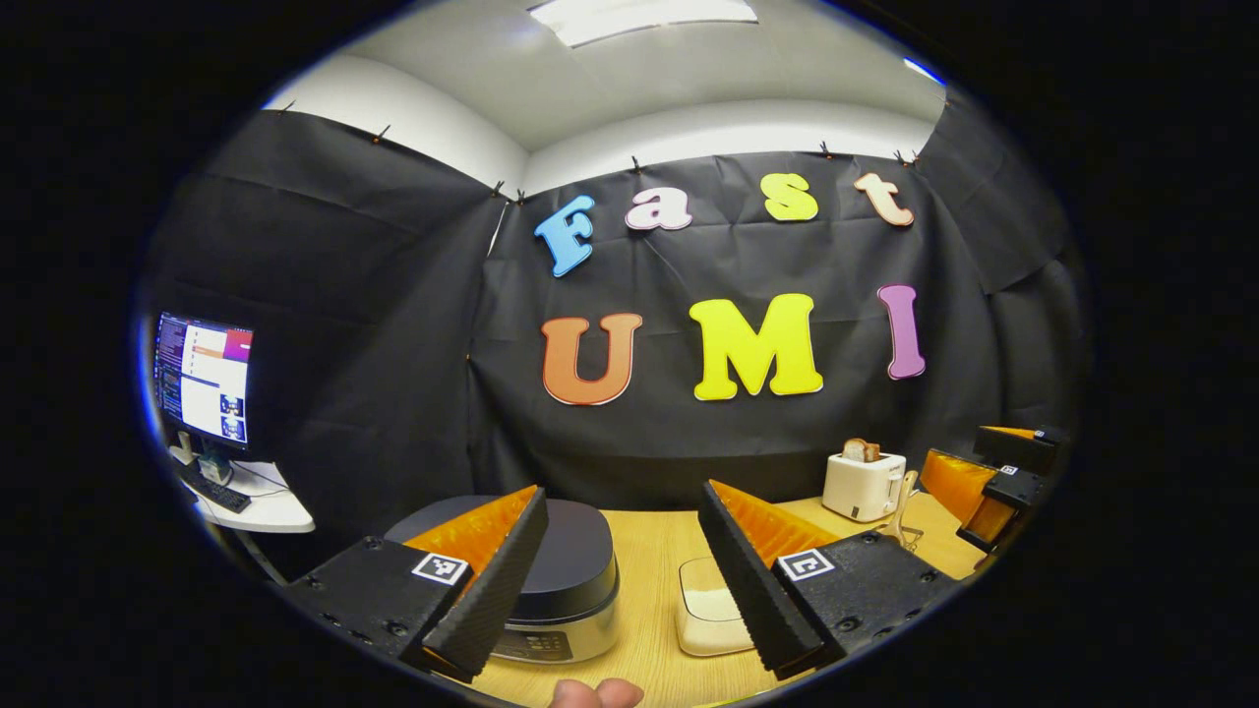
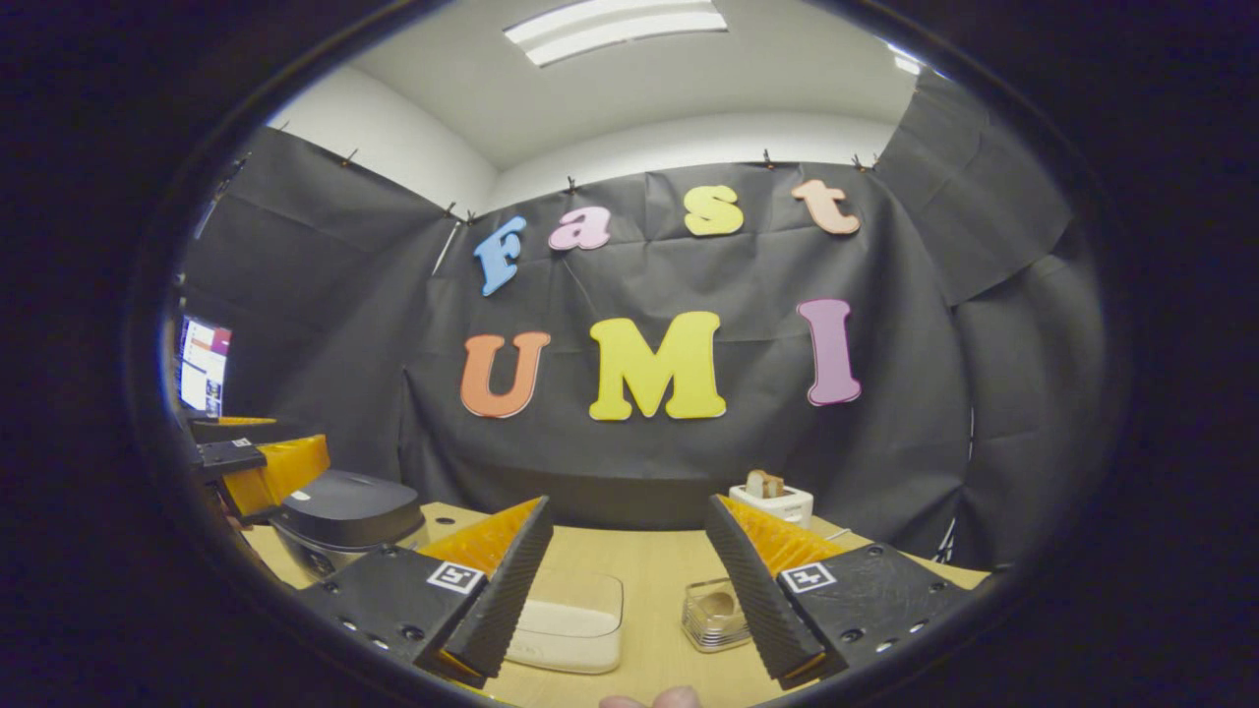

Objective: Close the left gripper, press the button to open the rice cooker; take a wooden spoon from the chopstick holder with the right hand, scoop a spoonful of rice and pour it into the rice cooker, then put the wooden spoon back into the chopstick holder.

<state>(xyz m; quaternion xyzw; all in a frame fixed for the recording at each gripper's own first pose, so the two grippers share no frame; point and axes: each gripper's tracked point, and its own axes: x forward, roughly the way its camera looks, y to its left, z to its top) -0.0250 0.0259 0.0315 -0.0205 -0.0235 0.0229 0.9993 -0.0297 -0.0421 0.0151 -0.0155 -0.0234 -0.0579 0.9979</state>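
Left gripper (image 1: 622,590): fingers spread wide, holding nothing, raised above the near edge of the desk (image 1: 649,551). Between and behind its fingers stands the rice cooker (image 1: 575,570), lid down, toward the desk's left side. Just to the cooker's right lies a container of rice (image 1: 703,610), partly covered by the finger on that side. Right gripper (image 2: 625,600): fingers likewise spread wide and empty, also above the near edge. In the right gripper view the rice container shows as a clear box with white rice, beside the left-side finger; the chopstick holder (image 2: 713,615), a clear vessel, sits close to the other finger, with a wooden spoon (image 2: 716,604) inside it. A toaster (image 1: 864,484) with bread stands at the far right of the desk. A monitor (image 1: 204,379) stands on a side table off the desk's left edge.
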